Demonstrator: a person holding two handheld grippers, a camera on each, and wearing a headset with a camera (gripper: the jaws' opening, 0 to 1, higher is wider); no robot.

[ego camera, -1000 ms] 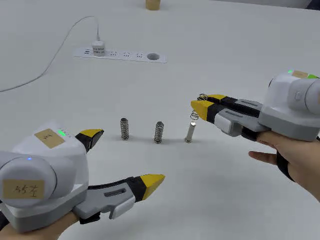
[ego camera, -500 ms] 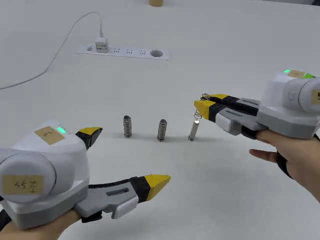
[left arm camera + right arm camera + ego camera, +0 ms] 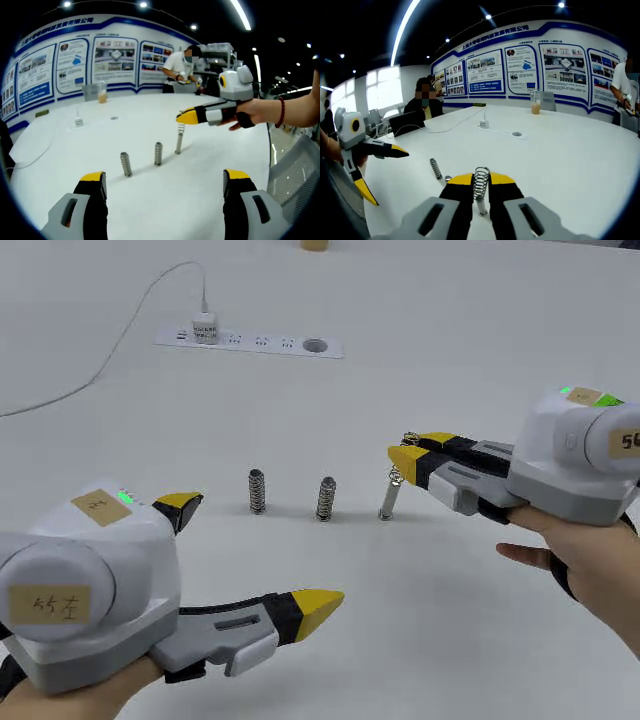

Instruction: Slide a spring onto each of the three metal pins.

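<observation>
Right gripper (image 3: pixel 404 448) pinches a coiled silver spring (image 3: pixel 480 184) atop the leaning bare pin (image 3: pixel 386 502); left gripper (image 3: pixel 250 552) gapes wide near it.

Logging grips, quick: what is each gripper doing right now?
Left gripper: open, holding nothing.
Right gripper: closed on a spring.

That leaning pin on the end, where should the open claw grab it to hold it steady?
Probably the bare lower shaft of the pin, below the spring. Bring the left claw in from the near side, a jaw either side: the right claw holds the spring at the top from the right, and the middle pin stands close on its other side.
</observation>
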